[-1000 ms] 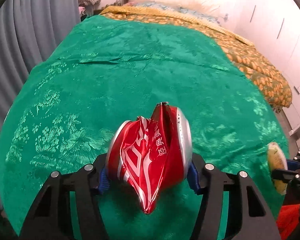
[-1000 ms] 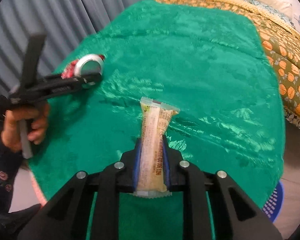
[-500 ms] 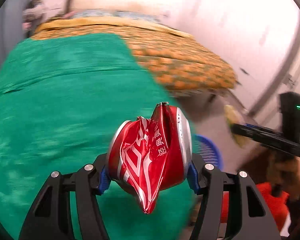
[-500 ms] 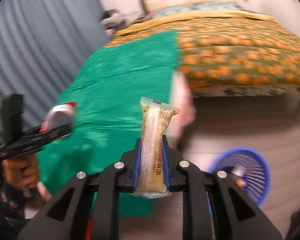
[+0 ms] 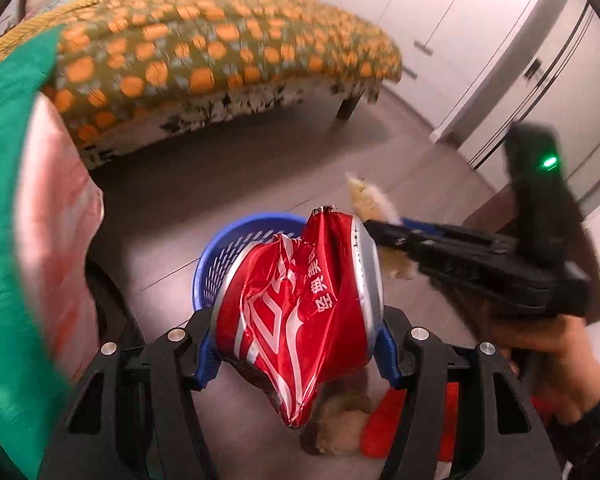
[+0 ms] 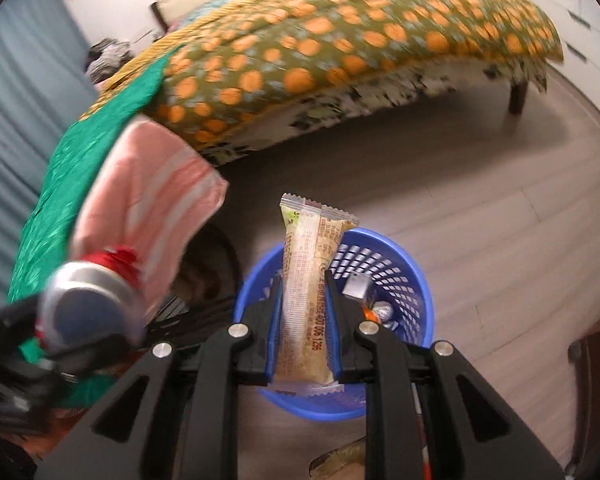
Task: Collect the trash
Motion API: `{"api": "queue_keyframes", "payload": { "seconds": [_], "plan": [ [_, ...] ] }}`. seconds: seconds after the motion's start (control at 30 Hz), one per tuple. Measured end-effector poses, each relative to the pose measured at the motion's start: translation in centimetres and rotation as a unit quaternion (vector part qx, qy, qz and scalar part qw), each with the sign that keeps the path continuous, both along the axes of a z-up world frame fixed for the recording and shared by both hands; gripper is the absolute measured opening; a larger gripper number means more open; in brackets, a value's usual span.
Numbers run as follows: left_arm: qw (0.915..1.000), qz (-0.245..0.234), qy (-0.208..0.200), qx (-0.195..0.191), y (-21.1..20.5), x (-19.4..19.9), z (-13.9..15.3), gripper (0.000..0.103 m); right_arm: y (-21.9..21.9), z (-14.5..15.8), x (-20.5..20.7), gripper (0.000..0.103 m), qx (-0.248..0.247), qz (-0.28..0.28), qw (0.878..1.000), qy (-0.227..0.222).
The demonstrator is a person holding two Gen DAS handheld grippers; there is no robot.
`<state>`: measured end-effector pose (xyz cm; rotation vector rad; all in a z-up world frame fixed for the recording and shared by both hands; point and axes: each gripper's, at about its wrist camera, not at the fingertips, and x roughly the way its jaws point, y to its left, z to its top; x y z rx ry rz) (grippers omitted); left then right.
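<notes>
My left gripper (image 5: 296, 356) is shut on a crushed red can (image 5: 296, 300), its blue pads pressing both sides. Behind the can a blue mesh basket (image 5: 228, 252) stands on the floor, mostly hidden by it. My right gripper (image 6: 303, 312) is shut on a long beige snack wrapper (image 6: 306, 304), held upright right above the blue basket (image 6: 404, 272). The basket holds a few scraps of foil and paper. In the right wrist view the can (image 6: 88, 304) shows blurred at the lower left. In the left wrist view the right gripper (image 5: 392, 234) reaches in from the right, held by a hand (image 5: 548, 356).
A bed with an orange-dotted cover (image 6: 340, 40) and a green blanket (image 6: 60, 200) runs across the back. A pink striped cloth (image 6: 152, 200) hangs off its corner. White cupboards (image 5: 480, 40) line the right wall. Slippers (image 5: 380, 416) lie on the grey floor.
Both grippers have swung away from the green bedspread to the right and down, over the floor. The blue basket has come into view below them. Each still holds its piece of trash.
</notes>
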<state>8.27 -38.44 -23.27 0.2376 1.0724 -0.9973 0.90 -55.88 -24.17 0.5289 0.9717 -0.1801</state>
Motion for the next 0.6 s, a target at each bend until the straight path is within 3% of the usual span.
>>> {"api": "queue_keyframes", "payload": {
  "seconds": [0.07,0.13,0.2,0.27,0.37,0.43,0.5,0.6],
  "plan": [
    [0.9999,-0.005,0.006,0.012,-1.3,1.0,-2.4,0.062,-1.2,-1.8,0.1,0.021,0.024,-0.009,1.0,0.008],
    [0.9997,-0.002,0.01,0.021,-2.3,1.9,-4.5,0.071,-2.5,-4.0,0.2,0.027,0.039,-0.026,0.999,0.024],
    [0.9995,0.013,0.01,0.027,-2.9,2.8,-5.9,0.084,-3.1,-5.1,0.0,0.058,0.049,-0.04,0.998,0.029],
    [0.9989,0.029,0.015,0.032,-2.7,3.4,-6.6,0.085,-3.6,-5.4,-0.7,0.073,0.055,-0.056,0.997,0.025],
    [0.9986,0.048,0.017,0.015,-1.6,3.6,-5.6,0.088,-4.5,-4.7,-1.9,0.085,0.053,-0.088,0.995,0.018],
    [0.9986,0.052,-0.006,0.009,-1.1,3.0,-4.2,0.09,-4.6,-3.9,-2.5,0.089,0.046,-0.099,0.994,0.014],
    [0.9981,0.053,-0.031,-0.004,-0.5,2.0,-2.2,0.096,-4.5,-2.9,-3.2,0.099,0.032,-0.113,0.993,0.016],
    [0.995,0.067,-0.071,-0.022,1.1,0.2,1.0,0.098,-3.8,-1.3,-3.9,0.099,-0.002,-0.131,0.991,0.035]
  ]
}}
